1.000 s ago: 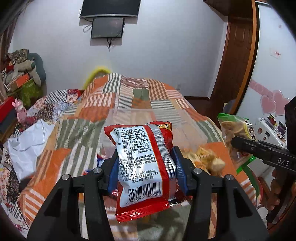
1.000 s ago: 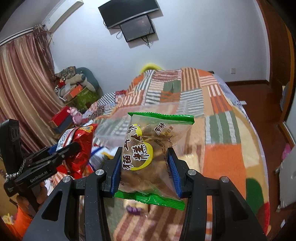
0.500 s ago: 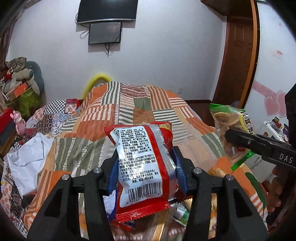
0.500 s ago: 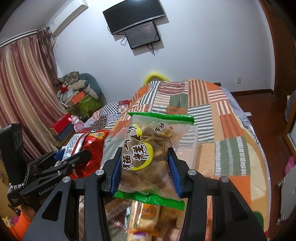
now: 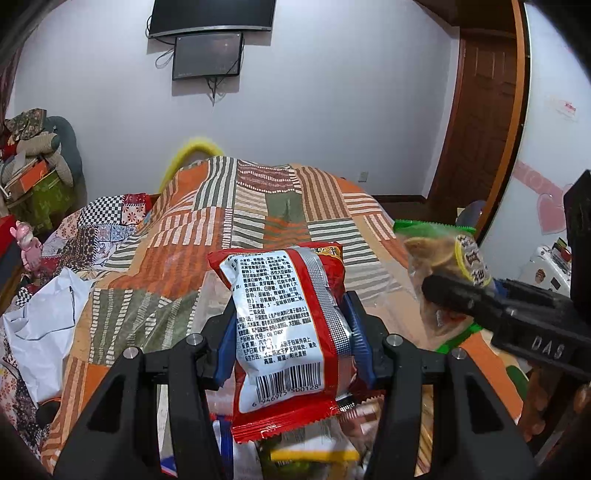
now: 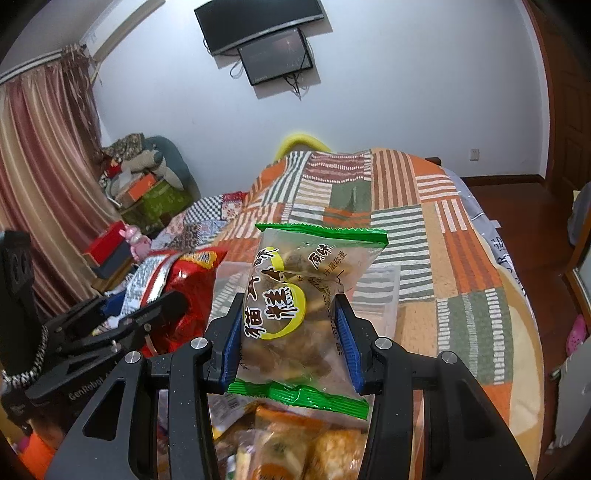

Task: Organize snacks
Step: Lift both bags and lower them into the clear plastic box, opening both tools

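My left gripper (image 5: 291, 328) is shut on a red snack packet (image 5: 288, 325), its silver back label facing the camera, held upright above the bed. My right gripper (image 6: 288, 325) is shut on a clear green-edged pastry packet (image 6: 303, 306). The right gripper and its packet (image 5: 443, 266) show at the right of the left wrist view. The left gripper with the red packet (image 6: 184, 295) shows at the left of the right wrist view. Several more snack packets (image 6: 295, 443) lie below both grippers. A clear plastic box (image 6: 376, 291) stands just behind them on the bed.
The striped patchwork quilt (image 5: 280, 206) covers the bed ahead. A white bag (image 5: 44, 317) lies on the left side of the bed. A TV (image 5: 210, 18) hangs on the far wall. A wooden door (image 5: 476, 118) is at the right, clutter and a curtain (image 6: 37, 184) at the left.
Both grippers have kept their packets. The views have tilted up and drawn back, so more of the far wall and the snack pile below shows; the right gripper's packet sits higher in the left view.
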The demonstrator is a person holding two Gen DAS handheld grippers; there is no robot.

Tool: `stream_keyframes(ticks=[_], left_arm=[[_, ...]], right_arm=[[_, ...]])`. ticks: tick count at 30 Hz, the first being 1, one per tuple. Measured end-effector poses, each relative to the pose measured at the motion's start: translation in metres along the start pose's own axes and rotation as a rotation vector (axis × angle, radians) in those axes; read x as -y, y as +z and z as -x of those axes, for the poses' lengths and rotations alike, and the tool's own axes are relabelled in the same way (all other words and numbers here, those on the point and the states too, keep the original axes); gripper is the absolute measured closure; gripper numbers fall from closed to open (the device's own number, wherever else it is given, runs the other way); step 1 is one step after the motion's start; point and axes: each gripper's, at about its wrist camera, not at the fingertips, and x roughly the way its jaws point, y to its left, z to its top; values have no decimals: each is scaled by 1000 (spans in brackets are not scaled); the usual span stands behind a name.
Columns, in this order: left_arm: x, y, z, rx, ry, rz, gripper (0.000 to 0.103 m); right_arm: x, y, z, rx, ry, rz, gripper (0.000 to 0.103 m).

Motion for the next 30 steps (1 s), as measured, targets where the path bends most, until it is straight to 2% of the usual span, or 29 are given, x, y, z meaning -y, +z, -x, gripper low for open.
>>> stream_keyframes(ticks=[11,21,28,30], left_arm=[[-12,-4,-50,-111,13,25,51],[-8,-13,-71,-197,12,-4,51],[-8,-18,-74,-226,6,10,47],[-8,-18,-70,-220,-5,14,47]], right_arm=[[9,-2,-39,-125,-32,-1,61],[13,-7,-54,-200,-44,-4,59],[13,-4,-51,-197,-41,6,59],[12,-4,-47,-190,-45,11,56]])
